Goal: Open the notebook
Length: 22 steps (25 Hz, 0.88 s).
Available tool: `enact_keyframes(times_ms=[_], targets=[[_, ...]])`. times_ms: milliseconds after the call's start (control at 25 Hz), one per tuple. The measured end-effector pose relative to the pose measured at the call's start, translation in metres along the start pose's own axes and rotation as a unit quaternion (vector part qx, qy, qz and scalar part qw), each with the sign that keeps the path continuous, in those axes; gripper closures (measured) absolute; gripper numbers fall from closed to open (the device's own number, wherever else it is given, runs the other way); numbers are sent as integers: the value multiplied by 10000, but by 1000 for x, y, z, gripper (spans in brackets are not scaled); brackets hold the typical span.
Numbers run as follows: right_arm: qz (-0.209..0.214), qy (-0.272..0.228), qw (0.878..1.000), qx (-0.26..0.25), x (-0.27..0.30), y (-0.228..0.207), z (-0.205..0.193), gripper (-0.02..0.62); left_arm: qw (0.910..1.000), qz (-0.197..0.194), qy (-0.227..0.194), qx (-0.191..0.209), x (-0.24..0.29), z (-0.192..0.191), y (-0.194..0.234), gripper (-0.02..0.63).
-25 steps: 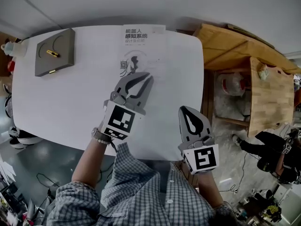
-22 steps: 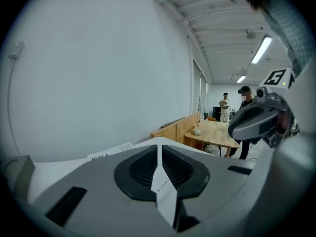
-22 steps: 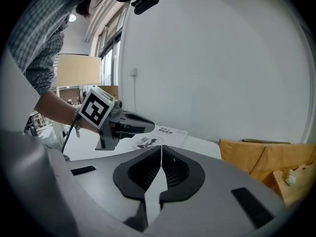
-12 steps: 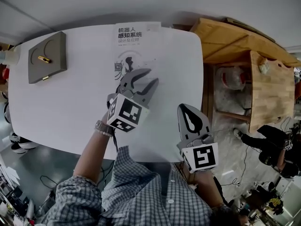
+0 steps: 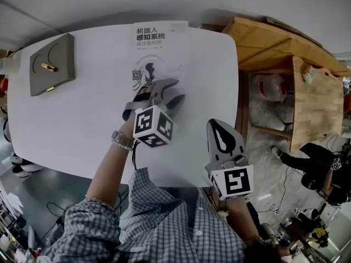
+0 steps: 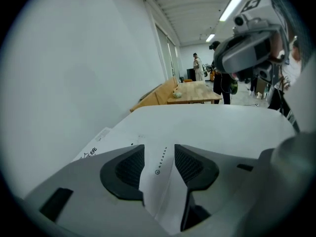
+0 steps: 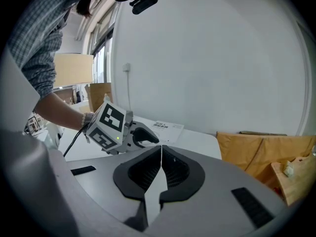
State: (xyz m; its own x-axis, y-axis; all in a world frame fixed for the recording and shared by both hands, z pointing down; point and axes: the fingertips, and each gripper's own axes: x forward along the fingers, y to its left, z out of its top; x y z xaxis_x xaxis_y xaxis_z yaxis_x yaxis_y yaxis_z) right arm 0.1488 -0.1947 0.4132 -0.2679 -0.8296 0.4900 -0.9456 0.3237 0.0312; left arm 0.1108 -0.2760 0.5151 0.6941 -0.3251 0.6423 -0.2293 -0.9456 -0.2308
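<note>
The white notebook (image 5: 152, 48) lies shut at the far middle of the white table (image 5: 82, 119), its black title print toward the far edge. My left gripper (image 5: 168, 90) hangs low over the notebook's near right part. Its jaws have just been opening and now stand apart. In the left gripper view the left gripper (image 6: 159, 150) shows only the notebook's white cover (image 6: 94, 152) and a faint edge line between its pads, which press on nothing. My right gripper (image 5: 222, 129) sits by the table's near right edge, shut and empty. In the right gripper view the right gripper (image 7: 161, 154) has its pads together.
A grey block (image 5: 51, 63) with a small brass piece sits at the table's far left. A white bottle (image 5: 7, 64) stands beside that corner. Wooden furniture (image 5: 310, 100) stands to the right of the table. Cables and gear lie on the floor.
The left gripper has sunk toward the notebook, rolled, and its jaws went from shut to open. The right gripper has stayed in place.
</note>
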Motion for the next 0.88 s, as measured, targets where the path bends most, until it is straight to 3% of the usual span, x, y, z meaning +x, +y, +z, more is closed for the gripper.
enact_keyframes(times_ms=[360,720,880], targets=[[11,63,10000,26,4,-1,-4,572,9991,-79,239,343,13,-8,-5,430],[53,125,9999,-81,10,-3,-9,572,9997,-54,228,-48,13,-11,-5,432],[35,249,9996,-132,13,-8,-17,572,9995,-151,119,-262,8,-6,-8,482]])
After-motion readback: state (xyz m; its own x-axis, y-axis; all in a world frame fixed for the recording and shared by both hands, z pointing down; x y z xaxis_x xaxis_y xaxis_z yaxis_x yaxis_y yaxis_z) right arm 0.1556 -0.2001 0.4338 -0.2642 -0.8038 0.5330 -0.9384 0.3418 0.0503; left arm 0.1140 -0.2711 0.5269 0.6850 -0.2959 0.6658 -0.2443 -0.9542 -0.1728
